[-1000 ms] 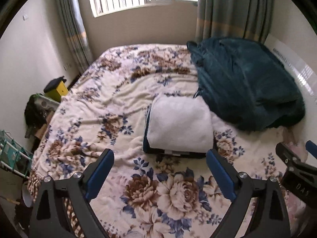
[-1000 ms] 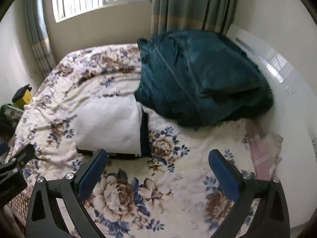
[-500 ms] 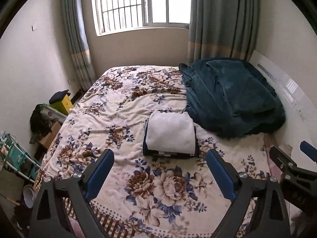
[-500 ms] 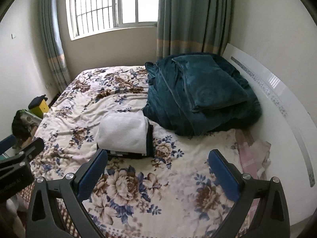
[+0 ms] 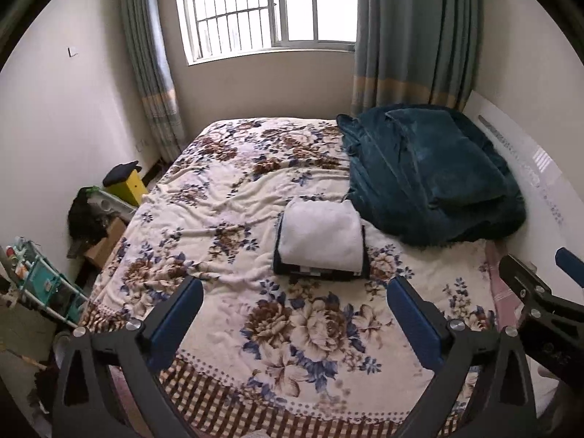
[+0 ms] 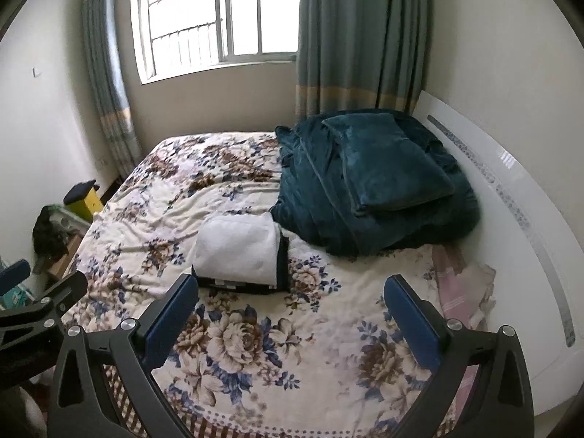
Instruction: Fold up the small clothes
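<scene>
Looking down the bed (image 5: 226,219) from its near end, I judge the folding to be about finished: the garment (image 5: 321,241), white fleece on top with a dark layer and a strip of pale trim showing underneath, lies as a neat squared bundle near the middle of the flowered bedspread, just beside the near-left edge of a heap of teal blanket (image 5: 430,179). Nothing is touching it. My left hand-held gripper (image 5: 292,314) is spreading its jaws wider with only bedspread showing between the blue pads, well short of the bundle. My right hand-held gripper (image 6: 292,314) is released too, jaws wide and holding nothing, hanging over the near part of the bed.

What may be left: a crumpled pink cloth (image 6: 463,284) lies at the right edge of the bed against the white headboard (image 6: 511,197). I cannot tell whether it is another small garment waiting to be folded or simply bedding, so I would treat it as a possible next piece.

Around the bed, a yellow box (image 5: 133,186), a dark bag (image 5: 85,219) and a green rack (image 5: 40,281) crowd the floor on the left, and the curtained window (image 5: 270,7) is at the far end. The teal blanket takes up much of the far right, leaving the left and near stretches of bedspread as free working room.
</scene>
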`<state>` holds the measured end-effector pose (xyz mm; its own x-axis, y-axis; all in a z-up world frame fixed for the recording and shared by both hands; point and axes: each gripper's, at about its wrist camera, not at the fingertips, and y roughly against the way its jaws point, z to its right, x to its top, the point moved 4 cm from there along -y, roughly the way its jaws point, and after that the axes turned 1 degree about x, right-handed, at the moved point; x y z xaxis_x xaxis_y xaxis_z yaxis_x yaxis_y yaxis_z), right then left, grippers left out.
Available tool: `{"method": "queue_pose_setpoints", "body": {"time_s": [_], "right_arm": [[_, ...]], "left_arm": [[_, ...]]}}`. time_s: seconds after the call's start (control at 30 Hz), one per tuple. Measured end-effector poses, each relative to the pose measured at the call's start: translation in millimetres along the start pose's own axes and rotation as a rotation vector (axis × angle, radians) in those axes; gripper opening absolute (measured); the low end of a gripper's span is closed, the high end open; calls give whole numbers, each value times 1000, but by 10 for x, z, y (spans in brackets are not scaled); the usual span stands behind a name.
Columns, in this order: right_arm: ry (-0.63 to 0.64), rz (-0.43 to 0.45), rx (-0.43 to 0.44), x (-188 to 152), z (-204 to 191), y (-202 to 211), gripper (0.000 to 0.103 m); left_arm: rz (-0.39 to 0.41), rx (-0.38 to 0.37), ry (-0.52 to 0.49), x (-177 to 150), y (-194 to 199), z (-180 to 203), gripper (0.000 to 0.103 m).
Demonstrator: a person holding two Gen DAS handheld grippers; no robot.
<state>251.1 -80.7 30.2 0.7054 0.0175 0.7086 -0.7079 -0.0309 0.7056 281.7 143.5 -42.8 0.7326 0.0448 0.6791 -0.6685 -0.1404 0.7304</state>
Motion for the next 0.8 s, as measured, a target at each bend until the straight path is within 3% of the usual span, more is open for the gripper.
{"method": "queue_pose_setpoints", "body": {"time_s": [0.8], "right_arm": [[4,-18,28,118,34,-103,103]], "left_arm": [[-1,8,9,34,27,35,103]]}}
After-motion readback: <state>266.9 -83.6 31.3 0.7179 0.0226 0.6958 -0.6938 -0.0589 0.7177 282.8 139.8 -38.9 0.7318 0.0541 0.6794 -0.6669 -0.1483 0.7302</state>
